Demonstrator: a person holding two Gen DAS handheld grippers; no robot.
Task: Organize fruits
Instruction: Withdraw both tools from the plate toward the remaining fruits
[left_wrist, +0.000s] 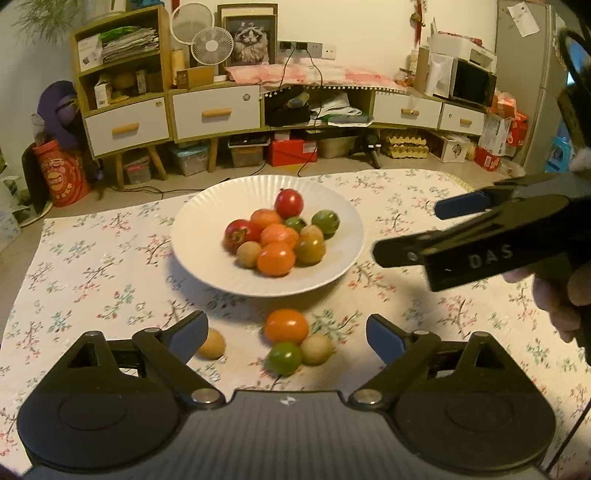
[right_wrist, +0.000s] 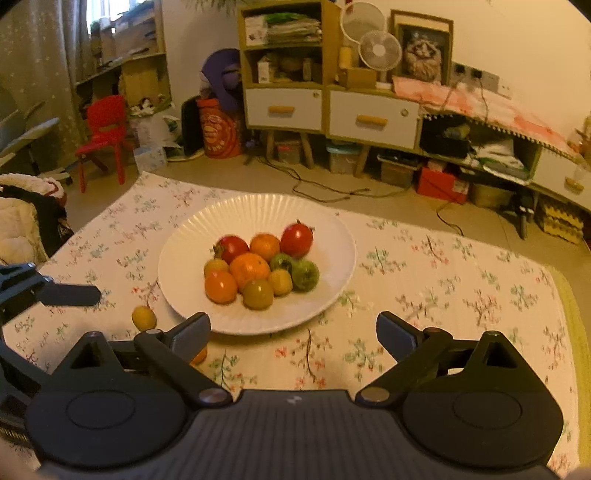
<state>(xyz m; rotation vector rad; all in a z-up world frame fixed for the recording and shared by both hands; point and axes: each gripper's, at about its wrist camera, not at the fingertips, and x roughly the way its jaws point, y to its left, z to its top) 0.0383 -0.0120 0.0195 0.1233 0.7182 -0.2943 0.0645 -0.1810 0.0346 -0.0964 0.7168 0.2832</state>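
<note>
A white ribbed plate (left_wrist: 199, 236) on the floral cloth holds a heap of several small fruits: red, orange, green and tan. Four more lie loose on the cloth in front of it: an orange fruit (left_wrist: 287, 325), a green fruit (left_wrist: 284, 357), a tan fruit (left_wrist: 317, 349) and a yellowish fruit (left_wrist: 211, 344) by my left finger. My left gripper (left_wrist: 288, 328) is open over these loose fruits, its pads touching none. My right gripper (left_wrist: 417, 230) is open at the plate's right side. In the right wrist view the right gripper (right_wrist: 293, 326) frames the plate (right_wrist: 184, 240) rim, with nothing between its fingers.
The floral cloth (right_wrist: 443, 288) covers the table to its far edge. A finger of the left gripper (right_wrist: 70, 295) shows at the left, near a yellow fruit (right_wrist: 144, 317). Beyond the table stand a drawer cabinet (left_wrist: 218, 110), boxes and a red chair (right_wrist: 103, 136).
</note>
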